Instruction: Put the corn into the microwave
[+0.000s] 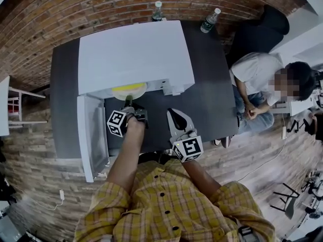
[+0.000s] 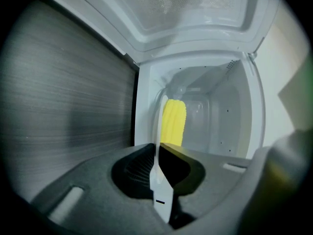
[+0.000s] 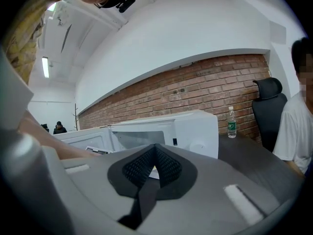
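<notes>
Nearest to me, my left forearm [image 1: 126, 155] comes bare out of the plaid sleeve and reaches straight for the oven mouth, with the left gripper [image 1: 129, 105] at its end tipped a little downward. From the head view I only see that gripper nosing up to a white plate [image 1: 137, 92] under the microwave [image 1: 136, 54] top. The left gripper view settles it: the jaws are clamped on the plate's thin rim, seen edge-on, and the yellow corn [image 2: 173, 124] lies on that plate just past the pads, already within the white cavity. The back wall stands well behind the corn, with room all round it. The door [image 1: 93, 135] hangs swung out on my left, close beside the forearm, so that side is the tight one. The right gripper [image 1: 175, 116] sits held back over bare dark table [image 1: 212, 100], near level and aimed at the microwave's front. Its own view shows the jaws together with nothing in them, and beyond them the open oven, which the left view cannot frame whole. Further off, a seated person [image 1: 255, 82] is at the table's right edge. Two bottles [image 1: 158, 11] [image 1: 211, 19] stand at the far edge against the brick wall [image 1: 101, 4].
</notes>
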{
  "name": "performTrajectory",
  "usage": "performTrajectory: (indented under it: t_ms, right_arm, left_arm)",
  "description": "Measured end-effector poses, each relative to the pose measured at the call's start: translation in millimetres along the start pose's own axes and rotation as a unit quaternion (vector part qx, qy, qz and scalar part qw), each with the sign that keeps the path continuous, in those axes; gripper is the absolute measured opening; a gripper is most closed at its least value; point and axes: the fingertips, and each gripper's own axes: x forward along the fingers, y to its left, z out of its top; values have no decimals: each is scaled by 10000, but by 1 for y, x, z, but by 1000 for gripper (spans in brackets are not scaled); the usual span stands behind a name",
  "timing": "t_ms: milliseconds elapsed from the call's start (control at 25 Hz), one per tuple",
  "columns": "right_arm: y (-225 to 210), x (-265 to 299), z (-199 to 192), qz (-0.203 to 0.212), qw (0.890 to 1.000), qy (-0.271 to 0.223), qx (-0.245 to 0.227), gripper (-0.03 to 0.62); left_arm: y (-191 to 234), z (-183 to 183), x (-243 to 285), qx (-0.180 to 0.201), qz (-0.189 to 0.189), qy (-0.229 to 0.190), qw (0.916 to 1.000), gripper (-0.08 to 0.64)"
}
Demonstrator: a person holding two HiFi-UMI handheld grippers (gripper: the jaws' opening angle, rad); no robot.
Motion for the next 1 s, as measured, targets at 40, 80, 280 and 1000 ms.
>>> performTrajectory:
  t_ms: [40, 80, 280, 1000]
  right_arm:
    - [-1, 0, -1, -14, 10000, 4, 48, 3]
    - [-3, -1, -2, -34, 10000, 18, 74, 3]
    - [-13, -2, -1, -101, 9999, 17, 125, 3]
    - [-25, 3, -5, -108, 9997, 60, 197, 3]
  left_arm:
    - [-1, 1, 2, -4, 14, -15, 10000, 25]
    - [-1, 0, 4, -11, 29, -26, 10000, 25]
    - [-2, -4, 11, -144, 66, -45, 9999, 23]
    - [-3, -2, 25, 1, 305, -123, 9995, 23]
